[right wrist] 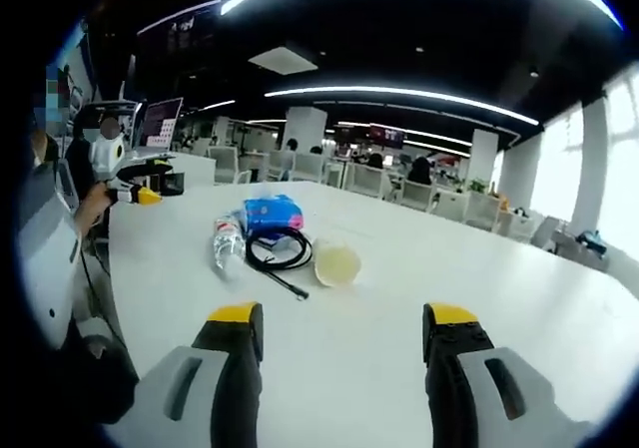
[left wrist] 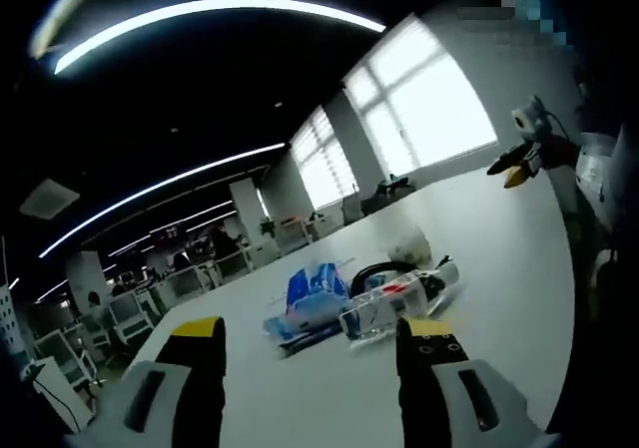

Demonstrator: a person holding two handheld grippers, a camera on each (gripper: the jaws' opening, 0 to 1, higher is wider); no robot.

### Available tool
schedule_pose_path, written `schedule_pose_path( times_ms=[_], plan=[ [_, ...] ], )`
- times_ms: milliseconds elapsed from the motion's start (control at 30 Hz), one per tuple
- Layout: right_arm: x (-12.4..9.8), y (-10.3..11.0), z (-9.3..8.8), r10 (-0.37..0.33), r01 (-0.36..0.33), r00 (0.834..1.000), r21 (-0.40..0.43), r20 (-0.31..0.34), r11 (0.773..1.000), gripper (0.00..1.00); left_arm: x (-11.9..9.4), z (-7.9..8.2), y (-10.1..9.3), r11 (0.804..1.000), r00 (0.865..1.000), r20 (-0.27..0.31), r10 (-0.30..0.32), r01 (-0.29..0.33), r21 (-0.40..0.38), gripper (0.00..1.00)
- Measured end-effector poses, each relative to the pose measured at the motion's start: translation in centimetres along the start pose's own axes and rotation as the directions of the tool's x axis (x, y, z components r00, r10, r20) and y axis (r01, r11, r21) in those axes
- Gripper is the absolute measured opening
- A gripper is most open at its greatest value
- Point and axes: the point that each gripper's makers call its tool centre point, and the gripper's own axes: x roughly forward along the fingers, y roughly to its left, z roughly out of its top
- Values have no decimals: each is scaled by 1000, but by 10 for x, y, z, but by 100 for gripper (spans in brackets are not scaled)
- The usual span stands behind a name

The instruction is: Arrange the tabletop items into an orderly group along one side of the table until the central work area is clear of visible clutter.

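A small cluster lies on the white table (right wrist: 519,298). It holds a blue packet (right wrist: 272,214), a clear plastic bottle (right wrist: 226,240) lying on its side, a coiled black cable (right wrist: 280,251) and a pale cup (right wrist: 336,264). My right gripper (right wrist: 344,318) stands open in front of the cluster, with nothing between its jaws. From the other side, my left gripper (left wrist: 315,333) is open and empty, short of the blue packet (left wrist: 315,288), the bottle (left wrist: 394,303) and the cable (left wrist: 377,271). Each gripper shows far off in the other's view: the right gripper (left wrist: 517,167), the left gripper (right wrist: 148,191).
The table (left wrist: 499,268) is long and white, with bare surface around the cluster. A person's sleeve (right wrist: 40,238) is at the table's edge. Rows of office chairs (right wrist: 399,184), desks and a monitor (right wrist: 160,121) stand beyond, and bright windows (left wrist: 419,109) line one wall.
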Motion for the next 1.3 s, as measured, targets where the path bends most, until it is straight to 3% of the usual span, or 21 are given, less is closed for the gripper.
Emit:
schedule_pose_path(
  times_ms=[167, 333, 467, 600, 700, 900, 1000, 1100, 1167, 1300],
  plan=[
    [4, 4, 15, 30, -30, 1000, -55, 7, 998, 60, 2, -2, 7, 999, 1000, 12, 3, -2, -36, 63],
    [14, 14, 41, 66, -59, 996, -116, 59, 992, 57, 6, 10, 14, 997, 996, 91, 8, -1, -79, 60],
    [26, 28, 58, 111, -97, 989, -142, 93, 985, 54, 14, 13, 20, 998, 996, 88, 17, -11, -67, 60],
    [34, 38, 66, 128, -108, 984, -158, 121, 981, 52, 18, 9, 30, 997, 997, 74, 38, -32, -72, 50],
    [37, 45, 72, 151, -124, 976, -175, 155, 977, 44, 18, 11, 36, 996, 995, 88, 42, -35, -83, 50],
    [40, 52, 78, 176, -142, 970, -199, 165, 970, 39, 25, 11, 30, 993, 994, 105, -26, 38, -116, 50],
    [42, 55, 81, 193, -156, 967, -210, 166, 965, 32, 31, 8, 26, 992, 995, 91, -47, 57, -110, 50],
    [46, 59, 83, 214, -180, 963, -197, 166, 964, 22, 37, 4, 19, 990, 994, 61, -88, 94, -102, 41],
    [48, 59, 84, 219, -187, 962, -194, 162, 963, 26, 42, 10, 17, 988, 991, 83, -104, 113, -110, 40],
    [51, 57, 89, 211, -175, 963, -207, 168, 962, 27, 50, 14, 17, 989, 991, 62, -115, 120, -83, 38]
  ],
)
